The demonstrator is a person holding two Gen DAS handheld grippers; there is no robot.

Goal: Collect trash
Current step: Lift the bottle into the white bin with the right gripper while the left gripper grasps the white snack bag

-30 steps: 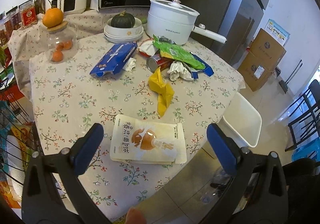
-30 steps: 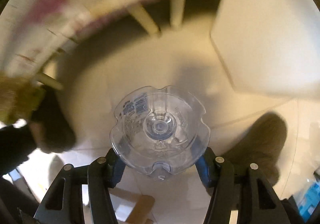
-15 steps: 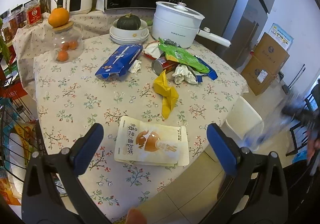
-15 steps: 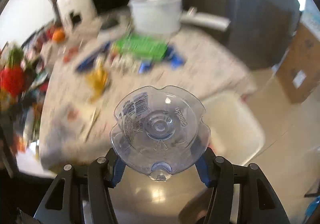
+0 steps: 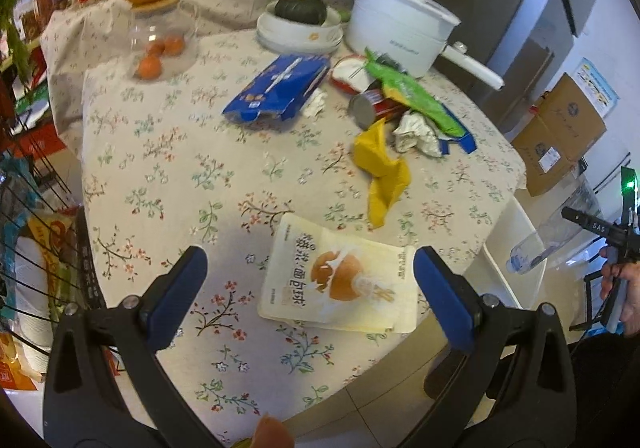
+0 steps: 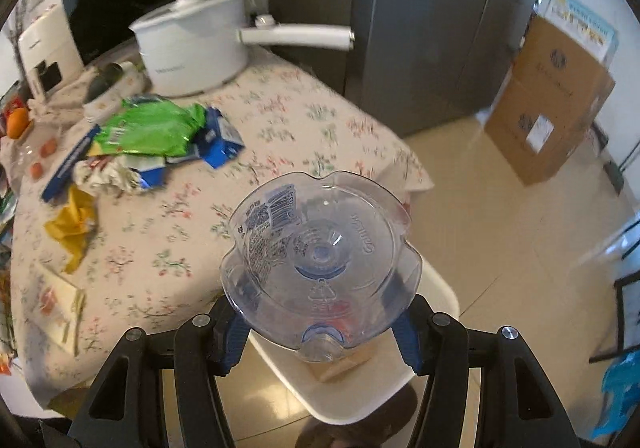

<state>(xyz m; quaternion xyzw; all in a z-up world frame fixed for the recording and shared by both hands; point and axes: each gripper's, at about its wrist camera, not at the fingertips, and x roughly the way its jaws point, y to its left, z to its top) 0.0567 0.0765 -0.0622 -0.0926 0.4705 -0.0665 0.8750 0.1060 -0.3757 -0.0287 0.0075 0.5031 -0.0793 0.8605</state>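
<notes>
My right gripper [image 6: 322, 332] is shut on a clear plastic bottle [image 6: 320, 260], held base-forward above the white trash bin [image 6: 360, 396] beside the table. The bottle [image 5: 556, 236] and bin [image 5: 508, 268] also show at the right of the left wrist view. My left gripper [image 5: 310, 296] is open and empty, hovering over a cream snack pouch [image 5: 340, 280] near the table's front edge. Further back lie a yellow wrapper [image 5: 384, 167], crumpled paper [image 5: 416, 131], a can [image 5: 364, 107], a green bag [image 5: 412, 91] and a blue packet [image 5: 280, 87].
A white pot [image 5: 396, 31], a bowl with a squash [image 5: 300, 19] and a jar of oranges [image 5: 160, 43] stand at the back of the floral-cloth table [image 5: 180, 175]. Cardboard boxes [image 6: 552, 99] and a grey fridge [image 6: 420, 7] stand right. A wire rack [image 5: 28, 248] is left.
My right gripper swung up from facing the floor and carried the bottle over beside the table, above the bin. My left gripper moved in a little closer over the pouch.
</notes>
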